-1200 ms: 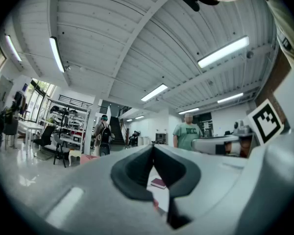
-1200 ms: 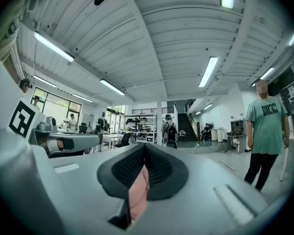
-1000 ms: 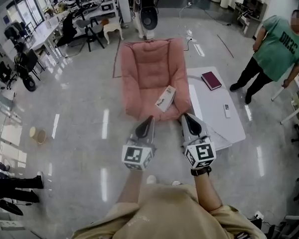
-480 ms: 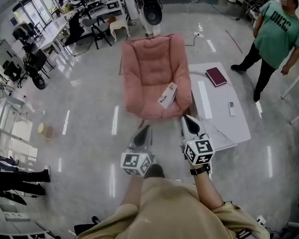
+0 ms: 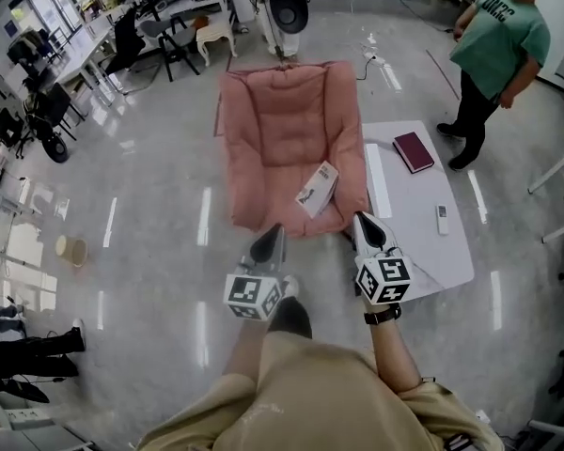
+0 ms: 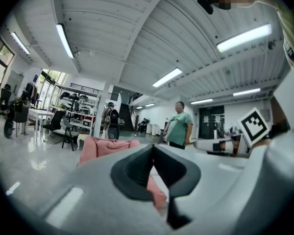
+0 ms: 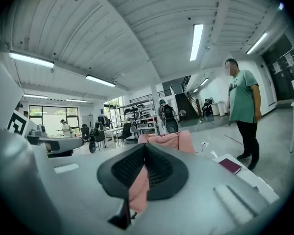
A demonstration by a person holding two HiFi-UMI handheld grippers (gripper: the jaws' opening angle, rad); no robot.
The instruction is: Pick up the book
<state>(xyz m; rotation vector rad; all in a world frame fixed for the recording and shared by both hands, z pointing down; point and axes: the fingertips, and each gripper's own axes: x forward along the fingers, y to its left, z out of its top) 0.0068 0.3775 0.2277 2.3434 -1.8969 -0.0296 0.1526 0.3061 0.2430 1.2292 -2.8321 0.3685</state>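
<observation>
Left hand-held gripper and right hand-held gripper are both pressed together, empty. I'd spread one before reaching the book on the pink chair.

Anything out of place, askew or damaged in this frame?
Only one thing: a white book lies skewed on the pink chair, toward the right side of its seat, rather than on the white table, where the maroon book and a remote lie flat. Nothing looks spilled or damaged.
</observation>
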